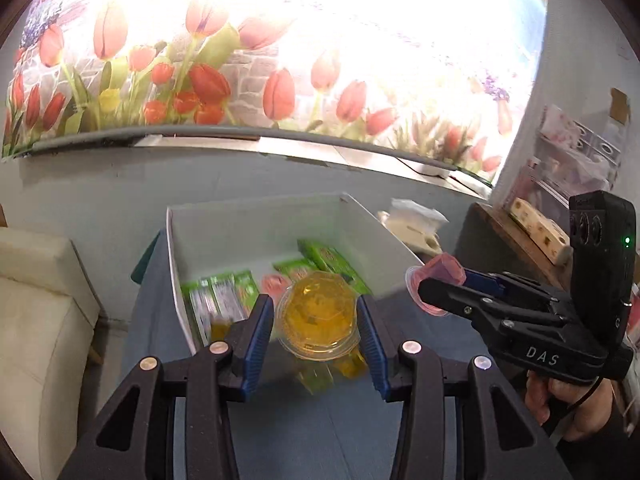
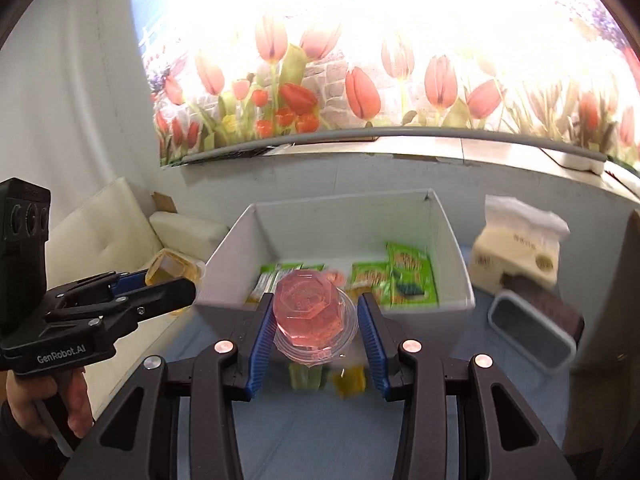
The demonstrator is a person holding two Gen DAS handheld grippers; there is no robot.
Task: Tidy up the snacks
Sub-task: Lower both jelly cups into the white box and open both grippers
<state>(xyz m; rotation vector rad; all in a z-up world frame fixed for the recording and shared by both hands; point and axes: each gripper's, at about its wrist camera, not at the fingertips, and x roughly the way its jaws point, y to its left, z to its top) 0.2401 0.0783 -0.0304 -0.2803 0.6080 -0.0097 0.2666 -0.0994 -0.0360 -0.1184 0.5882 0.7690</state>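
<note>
A blue-grey table [image 2: 304, 432] lies under my grippers, with a tulip mural [image 2: 360, 80] on the far wall and a cream sofa [image 1: 36, 320] to the left. On the table stands a white box [image 2: 452, 240] holding green snack packets [image 2: 408, 276]. To its right are a tissue pack [image 2: 516, 248] and a small grey tray [image 2: 528, 332].

My left gripper [image 1: 316, 320] is closed partway around a yellow jelly cup [image 1: 316, 312], its blue pads against the cup's sides, held over the box's near edge. My right gripper [image 2: 316, 320] pinches a pink jelly cup [image 2: 312, 308] the same way, just in front of the box. More small cups lie blurred on the table below both.
</note>
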